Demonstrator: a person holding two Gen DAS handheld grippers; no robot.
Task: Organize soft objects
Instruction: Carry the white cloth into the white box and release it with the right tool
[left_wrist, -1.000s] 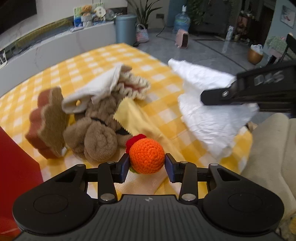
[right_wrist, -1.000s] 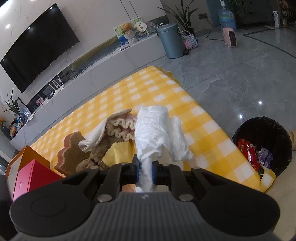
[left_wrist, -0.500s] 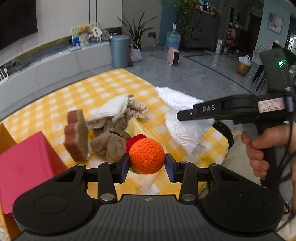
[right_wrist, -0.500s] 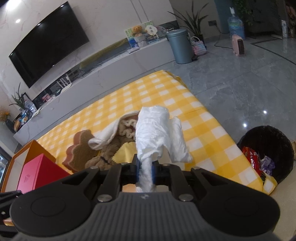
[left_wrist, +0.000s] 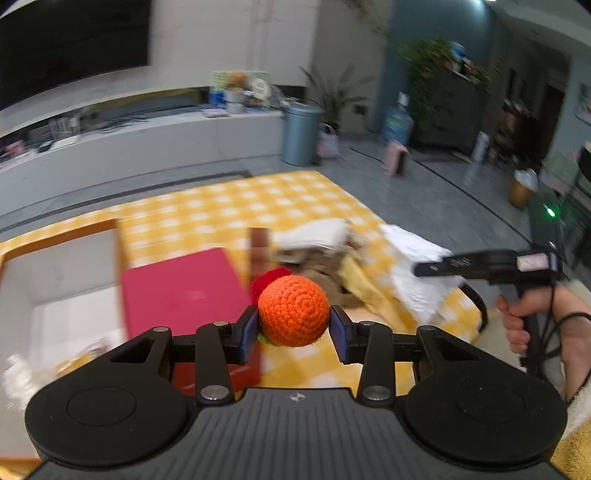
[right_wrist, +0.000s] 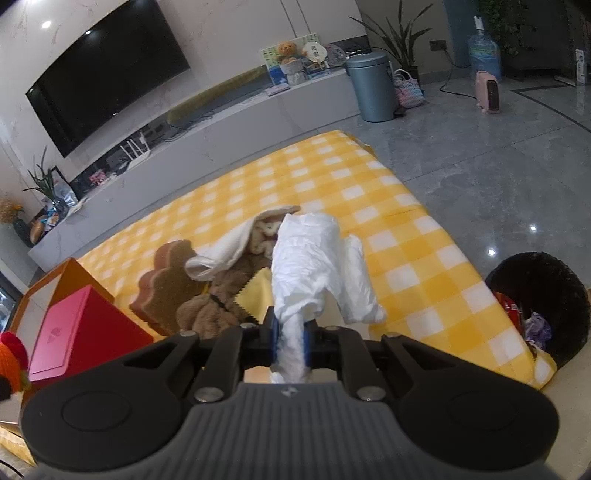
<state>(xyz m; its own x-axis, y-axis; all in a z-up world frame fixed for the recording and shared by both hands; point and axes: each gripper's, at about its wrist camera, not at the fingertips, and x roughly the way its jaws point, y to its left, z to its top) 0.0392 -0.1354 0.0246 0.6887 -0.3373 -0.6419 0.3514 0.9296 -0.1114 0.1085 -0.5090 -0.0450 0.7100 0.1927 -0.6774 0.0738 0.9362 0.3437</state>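
Note:
My left gripper (left_wrist: 293, 330) is shut on an orange crocheted ball (left_wrist: 293, 311) with a red tuft, held in the air above the red box (left_wrist: 181, 291); the ball also shows at the left edge of the right wrist view (right_wrist: 11, 360). My right gripper (right_wrist: 290, 341) is shut on a white crumpled cloth (right_wrist: 310, 258), lifted over the yellow checked blanket (right_wrist: 332, 177). On the blanket lies a pile: a brown plush toy (right_wrist: 218, 302), a brown scalloped cushion (right_wrist: 166, 280), a cream cloth (right_wrist: 236, 243) and a yellow cloth (right_wrist: 258, 291).
An open orange box with a white inside (left_wrist: 55, 280) stands left of the red box. A black waste basket (right_wrist: 539, 310) with wrappers sits on the floor at the blanket's right corner. A grey bin (right_wrist: 371, 86) and a low TV bench (right_wrist: 207, 133) stand behind.
My left gripper has risen and swung left with the ball, from over the plush pile to over the red box; the orange box came into view. The right gripper holds nearly still.

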